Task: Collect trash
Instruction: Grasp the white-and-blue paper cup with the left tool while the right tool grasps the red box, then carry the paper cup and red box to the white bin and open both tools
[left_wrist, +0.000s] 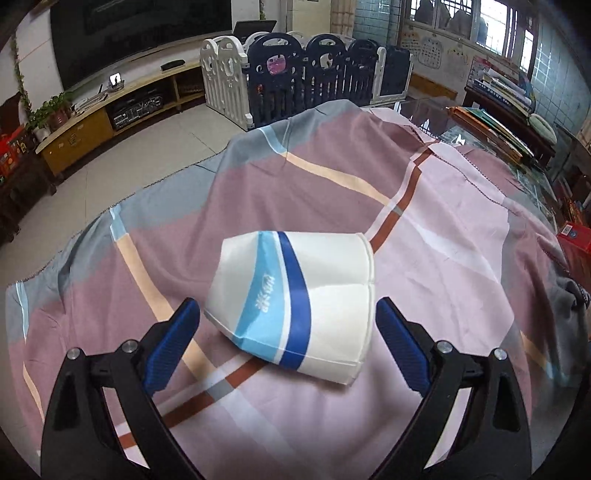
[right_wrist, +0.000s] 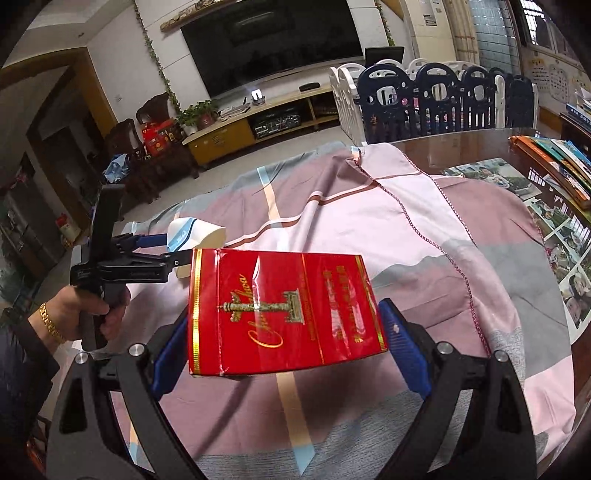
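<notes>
Left wrist view: mounted behind the left claw (left_wrist: 288, 314), looking forward and down along its fingers, close over the cloth-covered surface (left_wrist: 424, 206); crushed paper cup (left_wrist: 295, 299) fills the near centre. Faces the TV wall and playpen fence (left_wrist: 314, 77).

Right wrist view: same mounting behind the right claw (right_wrist: 284, 325), tilted slightly higher, facing the same wall. Red box (right_wrist: 280, 310) very near the lens.

Overlap: cloth, cup (right_wrist: 195, 230), television (right_wrist: 273, 40), fence. Right view also sees the left claw (right_wrist: 173, 249) from its side, at left.

table (right_wrist: 461, 147) | patterned cloth (right_wrist: 332, 221) spread over it | books (right_wrist: 554, 155) at edge
</notes>
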